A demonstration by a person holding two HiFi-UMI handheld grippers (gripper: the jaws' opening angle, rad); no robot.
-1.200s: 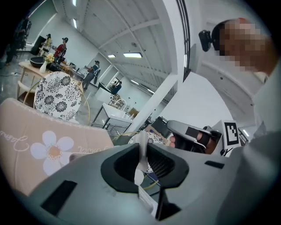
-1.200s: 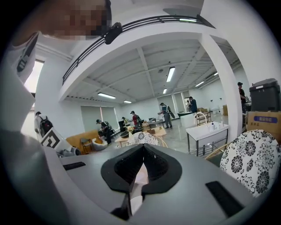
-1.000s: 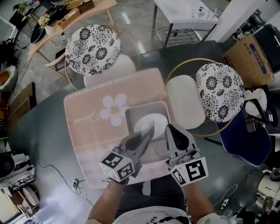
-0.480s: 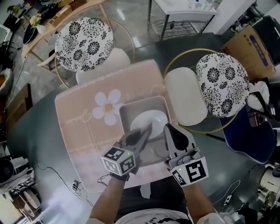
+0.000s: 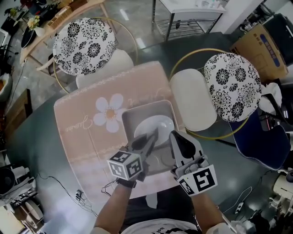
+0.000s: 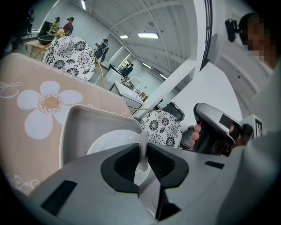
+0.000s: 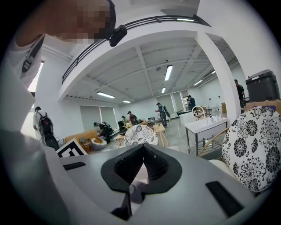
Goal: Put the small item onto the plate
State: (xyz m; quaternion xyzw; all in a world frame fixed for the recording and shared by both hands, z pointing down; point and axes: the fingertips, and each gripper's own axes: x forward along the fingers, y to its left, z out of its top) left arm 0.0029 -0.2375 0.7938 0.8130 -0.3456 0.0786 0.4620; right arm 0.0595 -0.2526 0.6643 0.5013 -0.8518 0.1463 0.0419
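A white plate (image 5: 154,125) lies in a grey square tray (image 5: 132,116) on a pink placemat (image 5: 87,132) with a flower print. My left gripper (image 5: 152,137) reaches over the plate's near rim. It is shut on a thin white item (image 6: 143,137) that stands upright between the pads, with the plate (image 6: 107,140) and tray (image 6: 72,132) just beyond. My right gripper (image 5: 176,137) hovers beside it over the tray's near right corner, tilted upward. In the right gripper view its jaws (image 7: 142,148) meet with nothing between them.
Two chairs with black-and-white flowered cushions (image 5: 82,39) (image 5: 231,89) stand past the dark round table (image 5: 36,137). A cardboard box (image 5: 263,43) and a white cart (image 5: 192,9) are farther back. Cables (image 5: 82,194) lie at the table's near left edge.
The head view has drifted, so the mat and tray sit slightly left of before. Both grippers stay over the tray's near side; the left one has turned a little.
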